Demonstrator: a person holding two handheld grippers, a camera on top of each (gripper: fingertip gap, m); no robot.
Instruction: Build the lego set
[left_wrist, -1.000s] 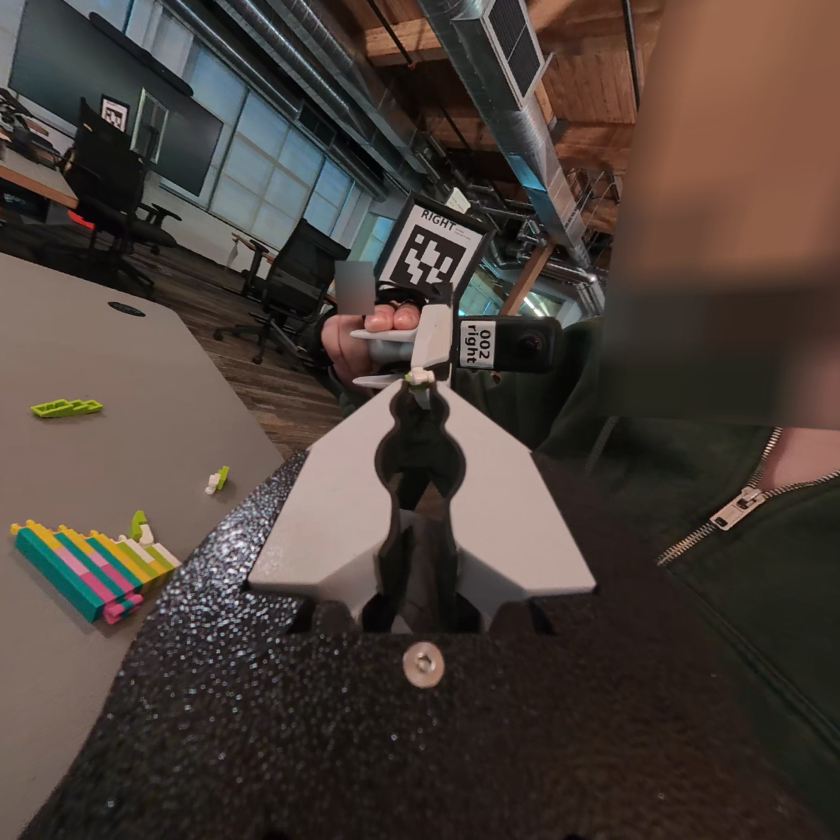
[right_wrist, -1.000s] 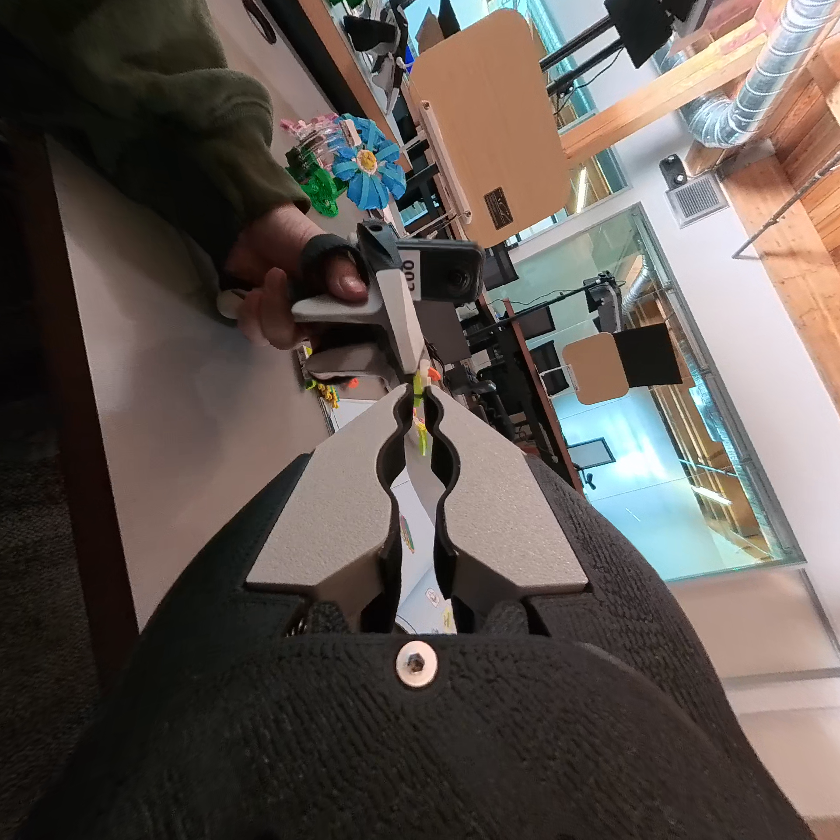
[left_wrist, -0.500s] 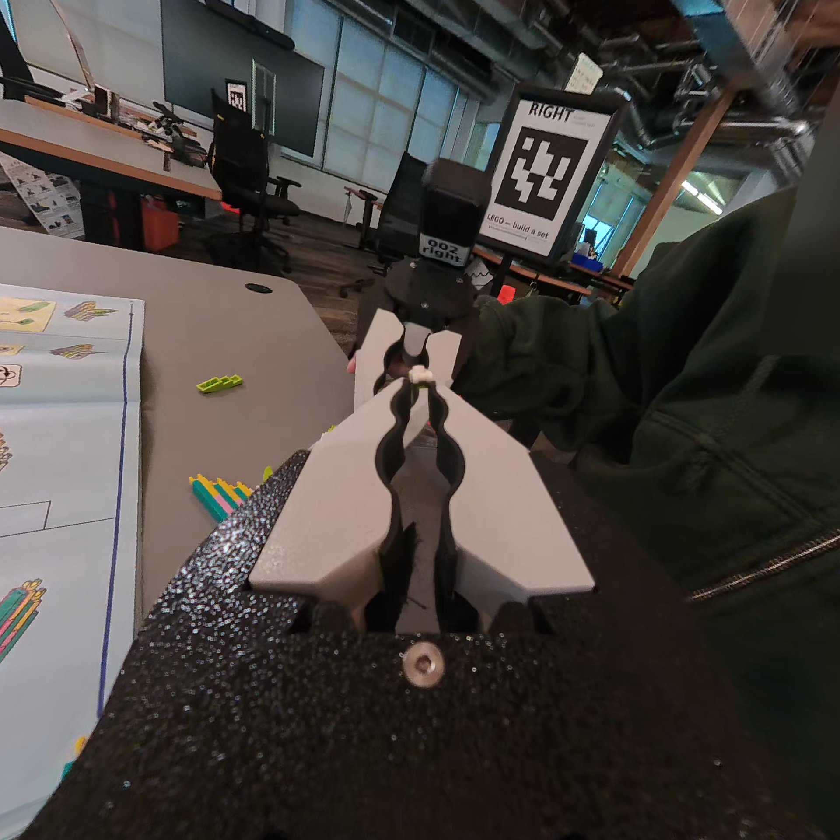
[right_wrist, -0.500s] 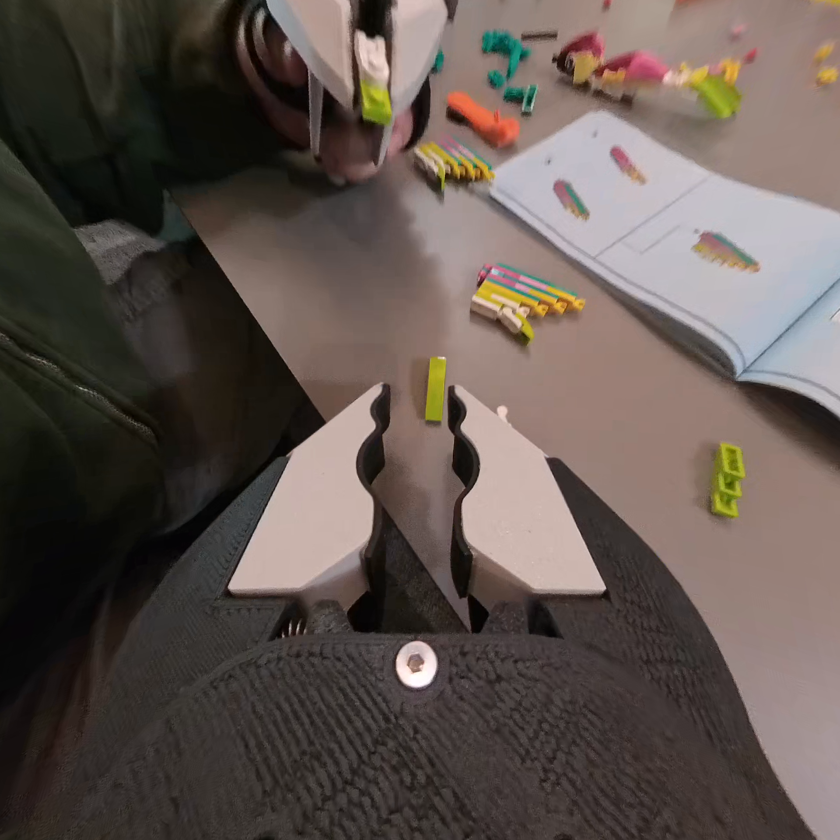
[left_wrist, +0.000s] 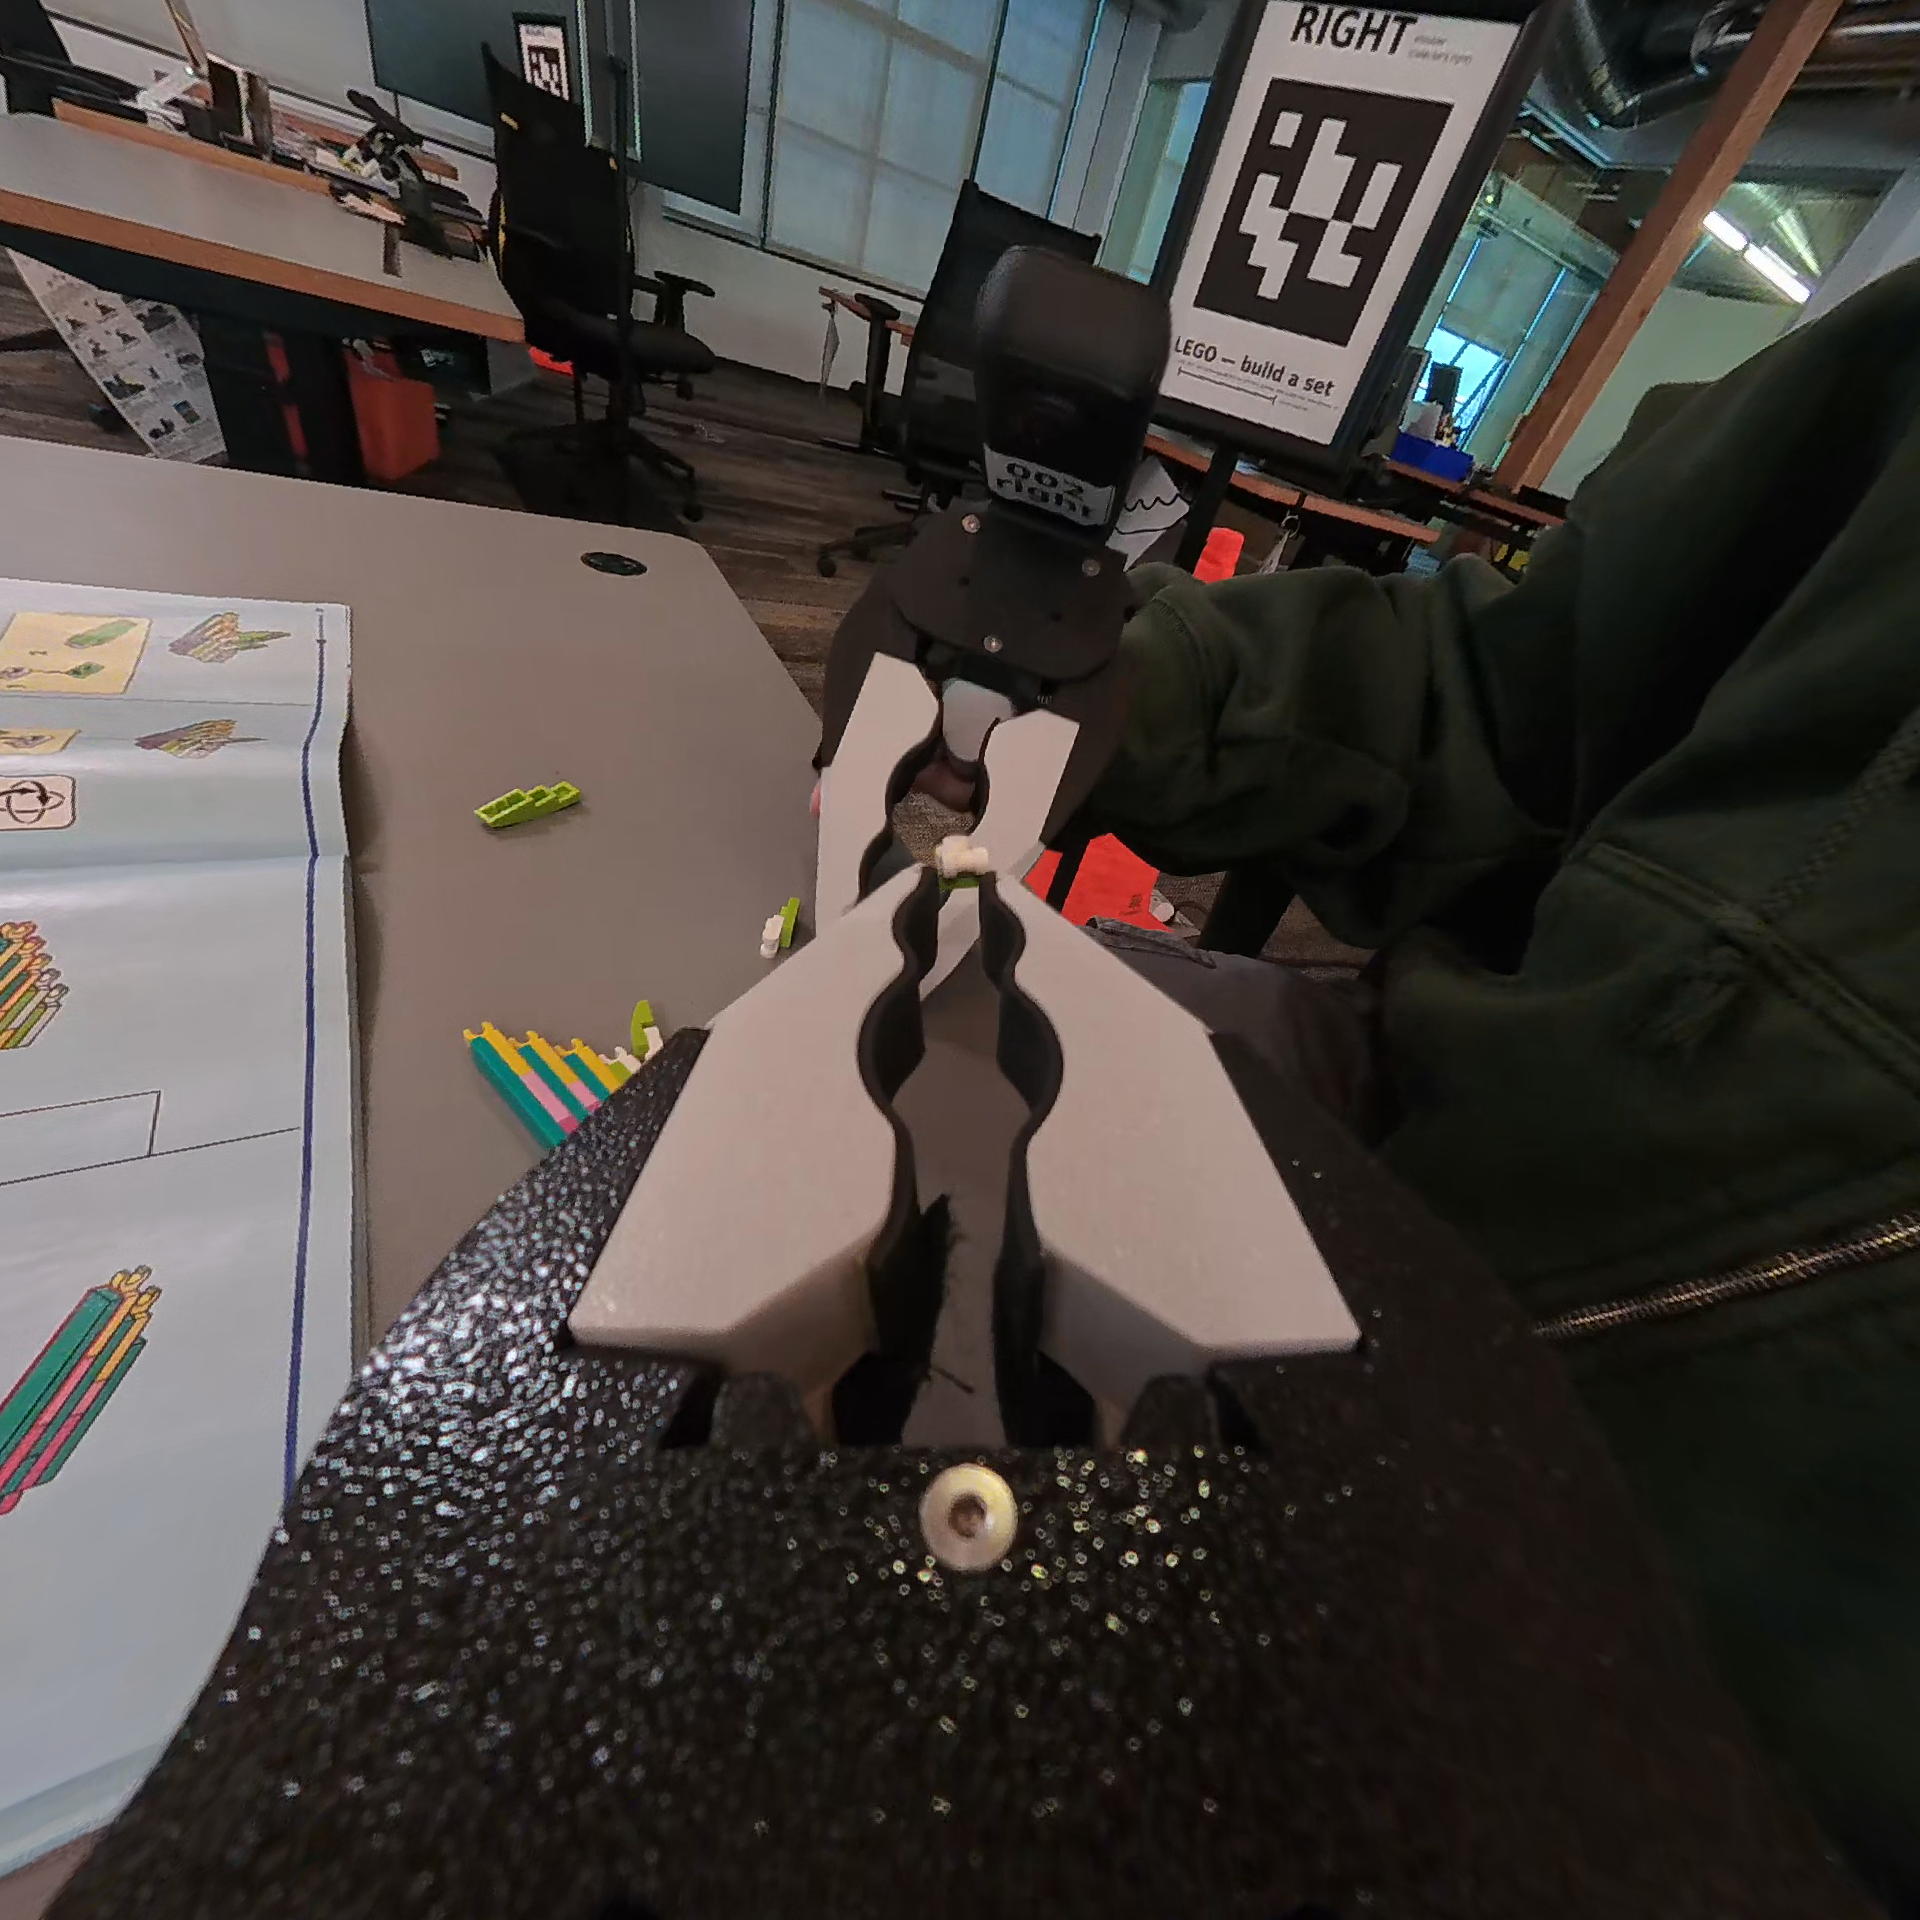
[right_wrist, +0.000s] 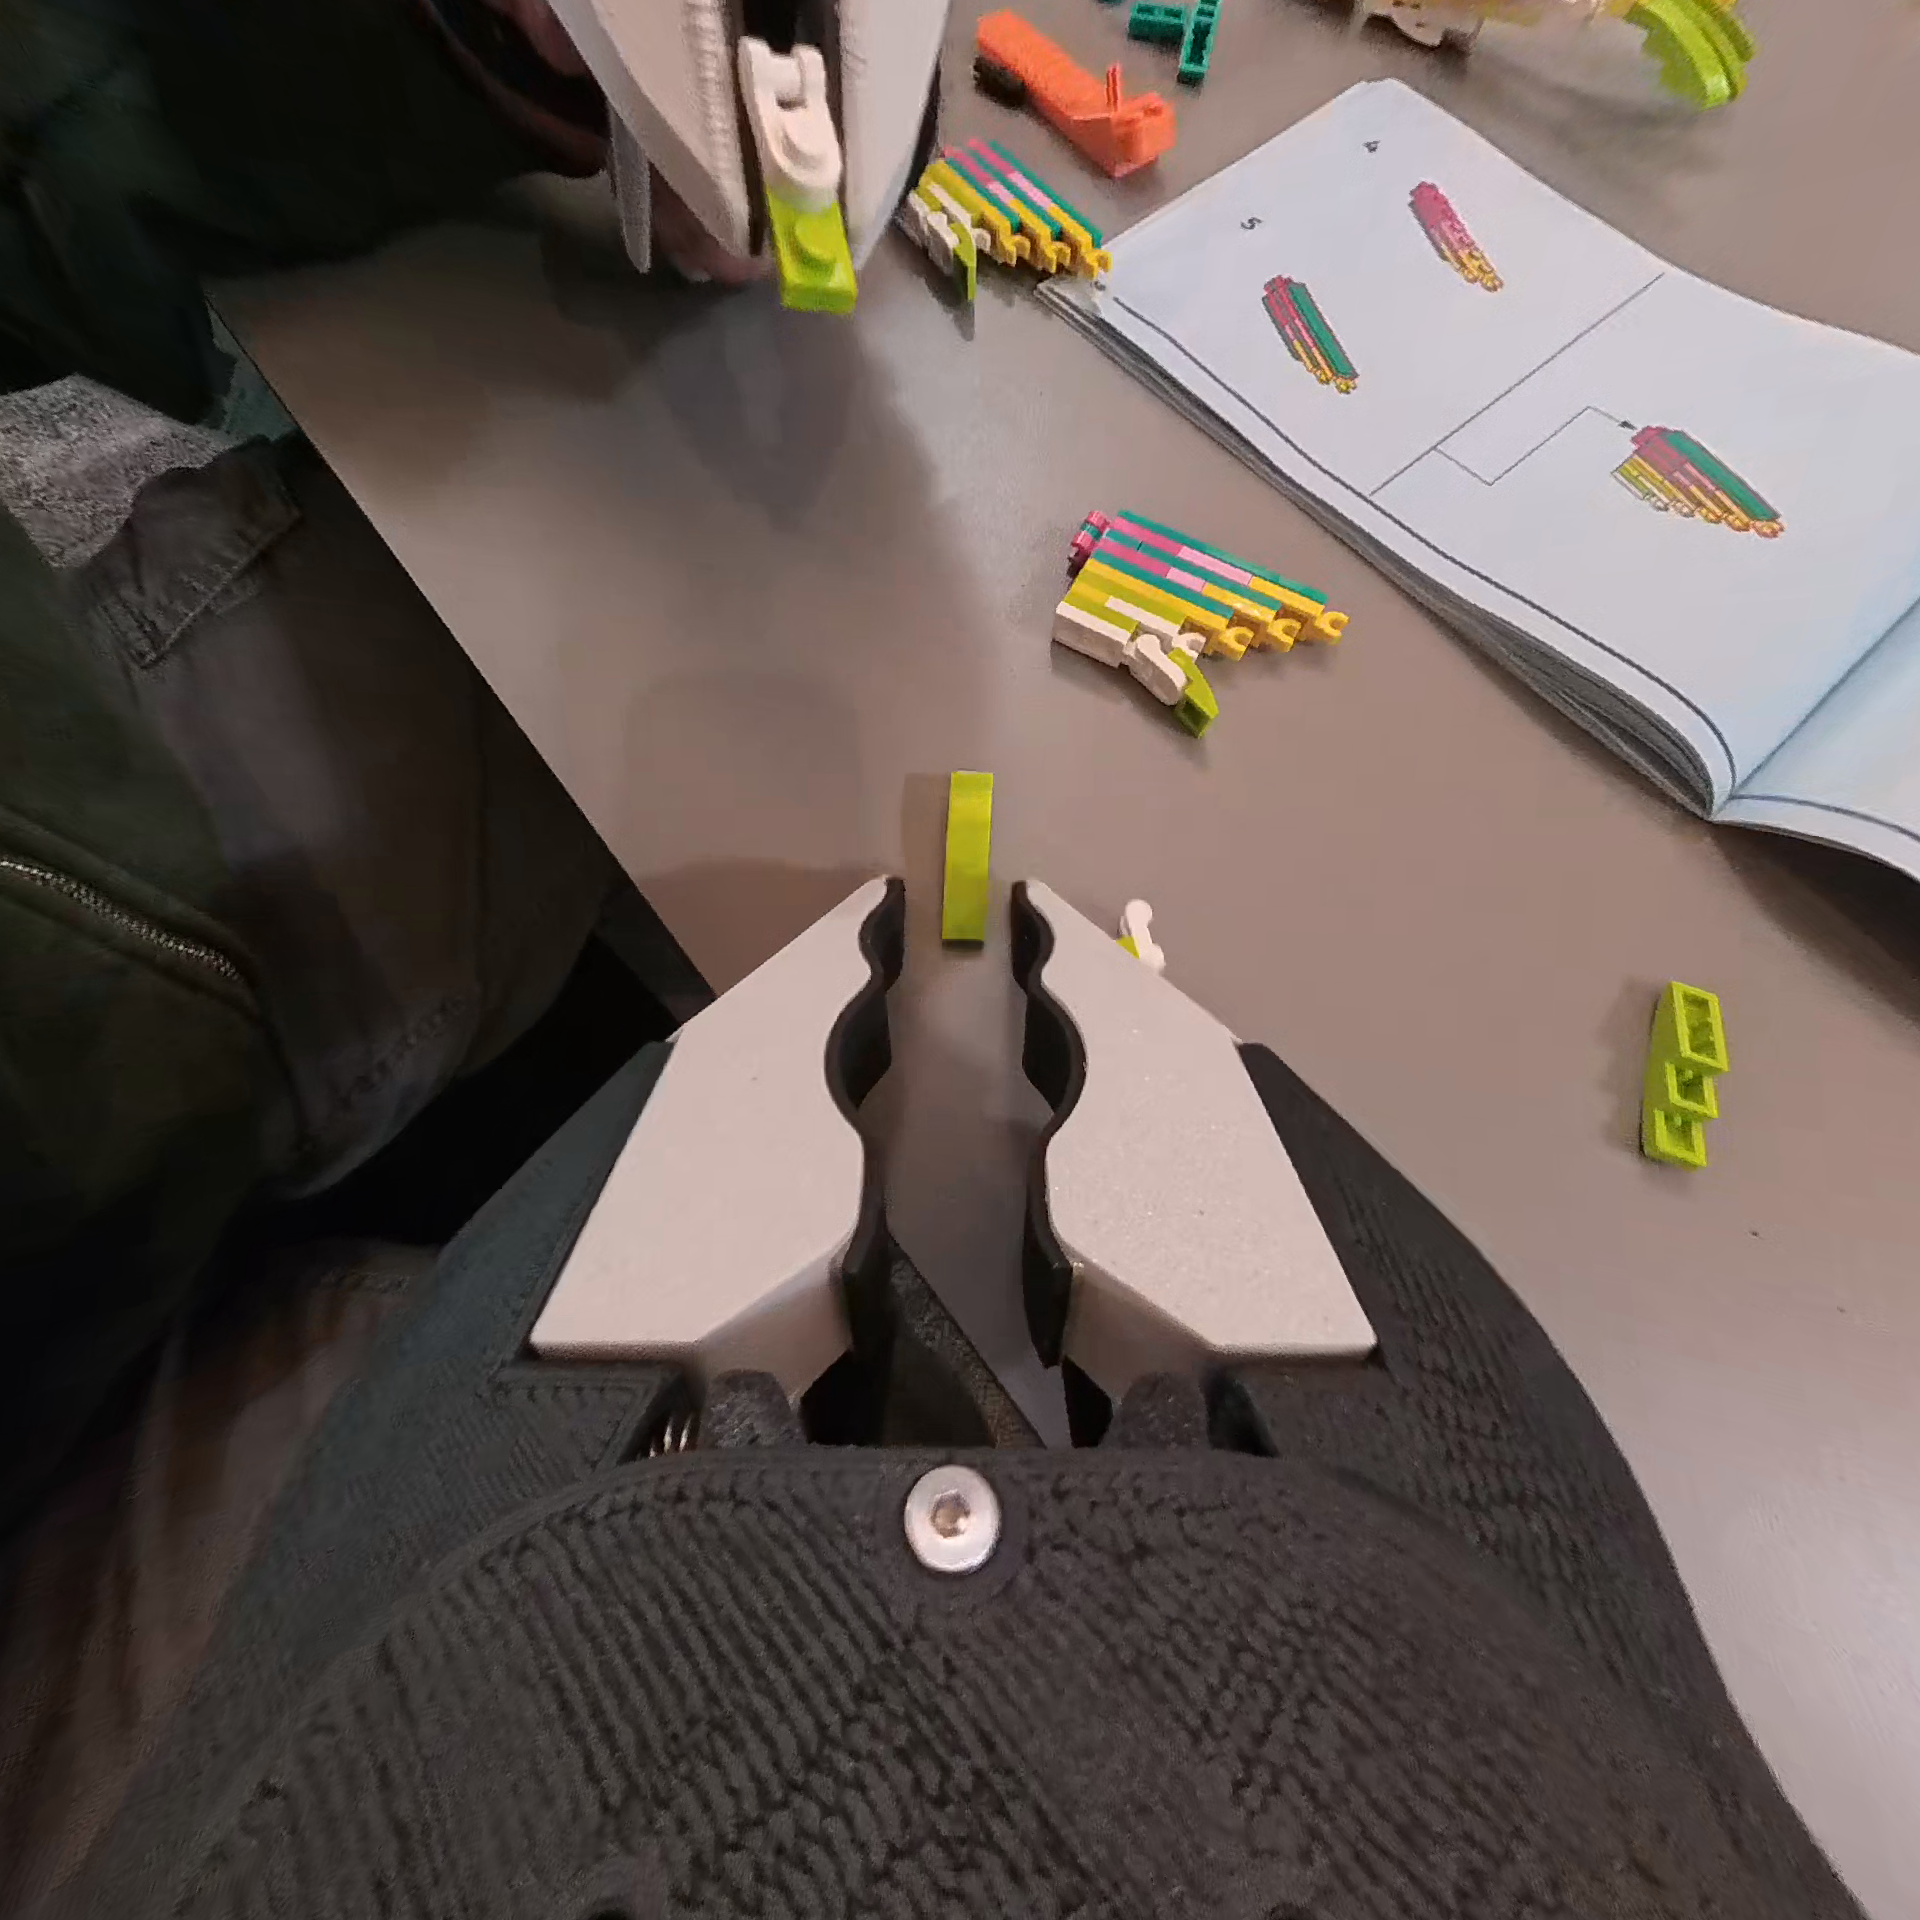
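Observation:
My left gripper (left_wrist: 958, 888) is shut on a small white and lime piece (left_wrist: 961, 862) and holds it above the table's near edge. The right wrist view shows that piece (right_wrist: 800, 197) in the left gripper's fingers (right_wrist: 686, 114). My right gripper (right_wrist: 961, 894) is open and low over the grey table (right_wrist: 675, 540). A narrow lime piece (right_wrist: 966, 857) lies on the table, its near end between the open fingertips and touching neither. In the left wrist view the right gripper (left_wrist: 920, 831) points down, just behind the left fingertips.
Two striped multicoloured wing assemblies (right_wrist: 1195, 592) (right_wrist: 1008, 218) lie beside an open instruction booklet (right_wrist: 1558, 416). A small white and lime piece (right_wrist: 1138, 925) and a lime stepped piece (right_wrist: 1683, 1081) lie to the right. An orange tool (right_wrist: 1070, 104) lies farther off. A person's dark green sleeve (left_wrist: 1351, 727) is close. Some 9 centimeters of space lies between my two pairs of fingers.
A second ago my right gripper was nearly shut on a thin lime piece, raised at the left gripper's tip. It has swung down and opened; the lime piece lies between its tips. Left still grips.

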